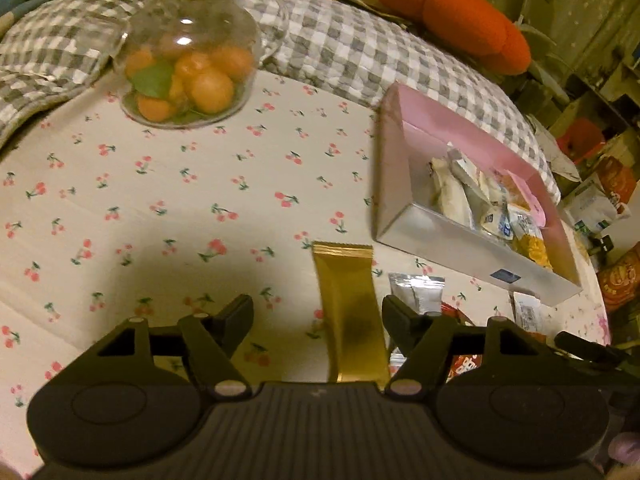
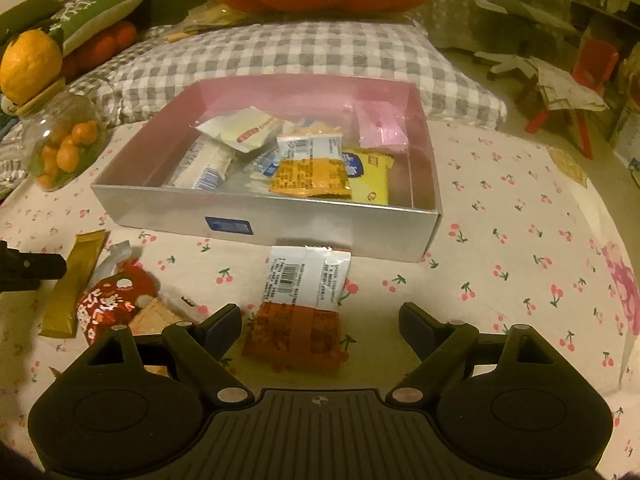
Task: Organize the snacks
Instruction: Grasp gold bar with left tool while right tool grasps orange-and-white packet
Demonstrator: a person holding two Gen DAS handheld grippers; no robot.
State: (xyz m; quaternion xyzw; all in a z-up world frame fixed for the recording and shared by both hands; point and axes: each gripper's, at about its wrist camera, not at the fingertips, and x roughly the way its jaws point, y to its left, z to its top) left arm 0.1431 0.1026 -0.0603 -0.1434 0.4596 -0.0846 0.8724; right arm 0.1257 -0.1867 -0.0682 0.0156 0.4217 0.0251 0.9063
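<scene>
From the left wrist, the left hand-held gripper (image 1: 318, 322) hangs released, jaws spread wide with nothing between the pads, low over a desk (image 1: 160, 200) covered in cherry-print cloth. The gold stick packet (image 1: 350, 312) lies flat on the cloth inside the gap, closer to the right jaw, running lengthwise away from the camera. Beyond it to the right stands the pink-lined box (image 1: 416, 236), already partly filled with wrapped snacks, and a silver-ended wrapper (image 1: 418, 292) lies between packet and box. A glass jar of small oranges (image 1: 188, 68) stands well apart at the far left. From the right wrist, the right hand-held gripper (image 2: 320, 326) is likewise released and empty, jaws wide, with an orange-and-white snack packet (image 2: 302, 306) flat on the cloth between them, its white end just beside the box's silver front wall. The box sits straight ahead; a red foil packet (image 2: 112, 308) and the gold stick lie off to the left. Both packets look light, thin and crinkly, with slick film that could slide out of a shallow pinch, and their contents may crumble. Judging by shape, the safest hold is across the narrow width near the middle, squeezed gently.
</scene>
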